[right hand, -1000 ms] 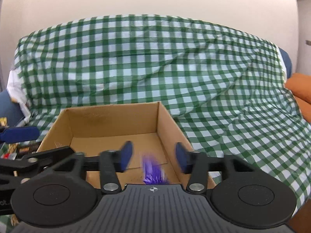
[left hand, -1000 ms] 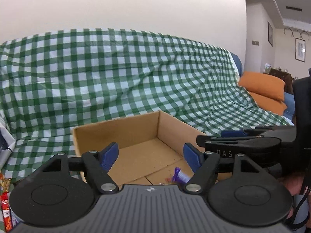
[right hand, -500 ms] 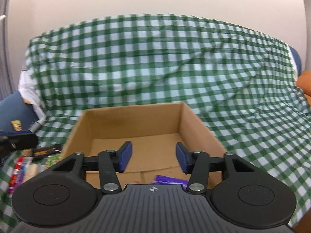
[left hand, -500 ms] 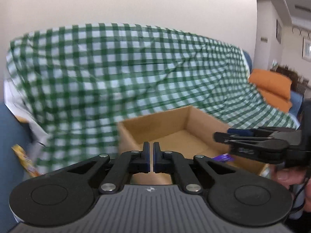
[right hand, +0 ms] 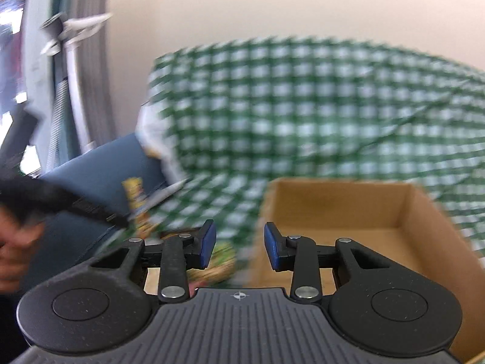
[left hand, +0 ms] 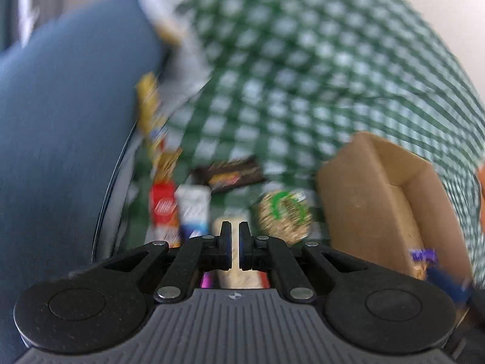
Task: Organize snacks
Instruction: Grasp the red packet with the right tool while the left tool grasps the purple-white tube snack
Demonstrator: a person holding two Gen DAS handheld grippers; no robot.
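Observation:
Both views are blurred by motion. My left gripper (left hand: 235, 248) is shut and empty, above a pile of snacks on the green checked cloth: a pale packet (left hand: 239, 276) under the fingers, a round green-labelled pack (left hand: 285, 212), a red pack (left hand: 163, 209), a white pack (left hand: 194, 212) and a dark bar (left hand: 230, 174). The open cardboard box (left hand: 366, 194) stands to the right with a purple snack (left hand: 423, 254) inside. My right gripper (right hand: 239, 247) is open and empty, at the left edge of the box (right hand: 348, 209).
A blue cushion (left hand: 60, 139) rises to the left of the snacks. The sofa back under the checked cloth (right hand: 303, 106) stands behind the box. The left gripper and the hand holding it (right hand: 18, 233) show at the left in the right wrist view.
My left gripper has swung left and down from the box to the snack pile, staying shut. My right gripper, open, has turned left, so the box now sits to its right.

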